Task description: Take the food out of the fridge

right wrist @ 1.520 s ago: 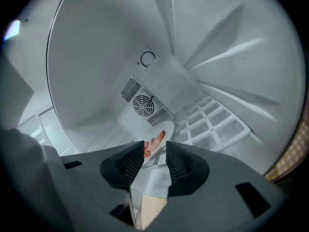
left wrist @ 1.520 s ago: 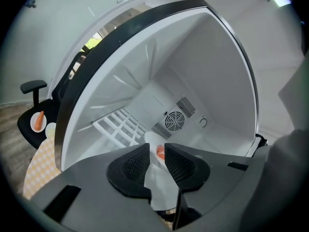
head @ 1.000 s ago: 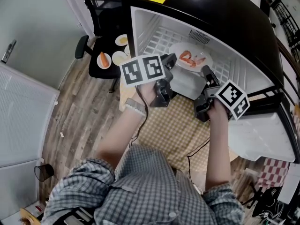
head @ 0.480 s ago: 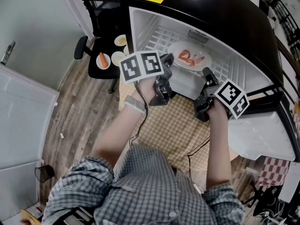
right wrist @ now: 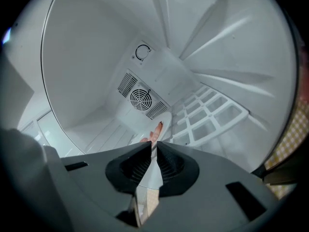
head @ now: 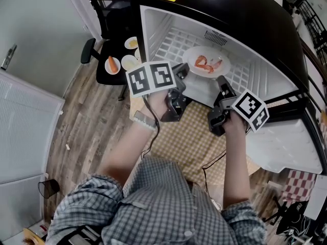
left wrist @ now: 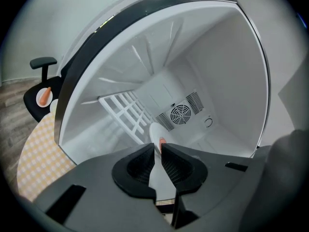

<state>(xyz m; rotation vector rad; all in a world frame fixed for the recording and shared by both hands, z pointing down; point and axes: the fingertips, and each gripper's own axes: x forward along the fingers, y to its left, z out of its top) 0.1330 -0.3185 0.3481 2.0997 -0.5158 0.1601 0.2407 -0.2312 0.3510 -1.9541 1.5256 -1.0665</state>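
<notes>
So the black mini fridge (head: 255, 19) is open, with a white wire shelf (head: 171, 42) inside. The round white plate (head: 209, 50) is in there over that shelf. The left gripper (head: 183, 71) has just been closing and pinches the plate's left rim, and the right gripper (head: 221, 80) is clamped on the right rim. Some reddish-orange food (head: 207, 64) lies on the plate.

The fridge (head: 245, 14) is glossy black outside with a smooth white plastic lining (head: 156, 27), the plate (head: 190, 61) glossy white, the checked cloth (head: 191, 137) matt, the floor (head: 84, 121) wood-grained.
</notes>
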